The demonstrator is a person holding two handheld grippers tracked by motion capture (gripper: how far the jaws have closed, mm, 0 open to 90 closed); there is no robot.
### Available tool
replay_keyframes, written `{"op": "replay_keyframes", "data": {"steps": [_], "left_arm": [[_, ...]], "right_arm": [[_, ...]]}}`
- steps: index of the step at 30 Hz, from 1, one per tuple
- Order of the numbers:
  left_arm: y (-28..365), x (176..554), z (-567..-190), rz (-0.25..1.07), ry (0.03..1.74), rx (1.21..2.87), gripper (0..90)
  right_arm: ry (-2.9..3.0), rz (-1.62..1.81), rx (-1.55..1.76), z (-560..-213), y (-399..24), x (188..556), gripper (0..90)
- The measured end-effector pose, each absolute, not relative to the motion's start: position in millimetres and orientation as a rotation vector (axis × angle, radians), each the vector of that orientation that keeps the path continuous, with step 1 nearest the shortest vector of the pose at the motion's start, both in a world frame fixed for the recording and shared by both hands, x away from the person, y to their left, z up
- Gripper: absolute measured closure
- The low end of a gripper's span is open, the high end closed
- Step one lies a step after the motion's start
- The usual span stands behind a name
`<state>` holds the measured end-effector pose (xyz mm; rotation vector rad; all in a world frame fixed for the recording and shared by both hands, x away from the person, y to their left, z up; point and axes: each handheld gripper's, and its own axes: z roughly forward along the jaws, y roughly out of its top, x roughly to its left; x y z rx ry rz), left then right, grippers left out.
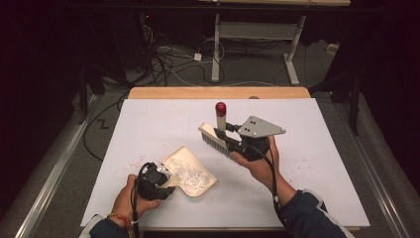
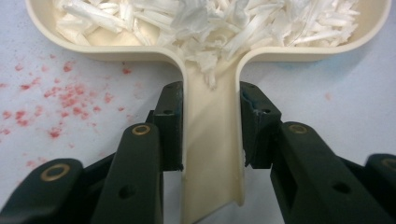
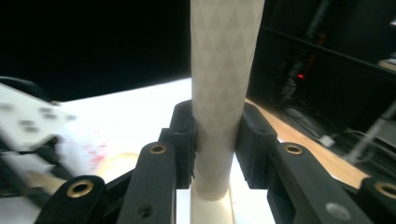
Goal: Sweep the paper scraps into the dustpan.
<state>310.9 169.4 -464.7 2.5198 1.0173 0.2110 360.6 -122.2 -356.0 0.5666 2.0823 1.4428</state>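
right gripper (image 1: 224,133) raised, brush (image 1: 216,136) upright

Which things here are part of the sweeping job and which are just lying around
In use:
- dustpan, handle clamped in the left gripper
- shredded paper in the pan
- brush, handle clamped in the right gripper

Lying about:
- red specks on the table cover
- cables on the floor
- desk frame behind
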Motion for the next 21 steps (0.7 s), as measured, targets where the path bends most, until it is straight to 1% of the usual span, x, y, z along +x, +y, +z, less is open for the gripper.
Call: {"op": "replay_keyframes", "data": {"steps": [5, 13, 17, 21], "left_arm": [[174, 314, -464, 0.215, 1.030, 2.517, 62.8], [180, 322, -465, 0.215, 1.070, 2.496, 62.9], [179, 325, -463, 0.239, 1.077, 2.502, 62.9], [178, 325, -463, 0.243, 1.073, 2.504, 62.8]], "right_arm": [[2.095, 1.390, 0.607, -363, -121, 388, 71.1], [2.054, 1.315, 0.639, -392, -105, 422, 71.1], [2.080, 1.255, 0.636, -408, -96, 432, 71.2], [2.120, 1.280, 0.602, -411, -89, 427, 71.2]]}}
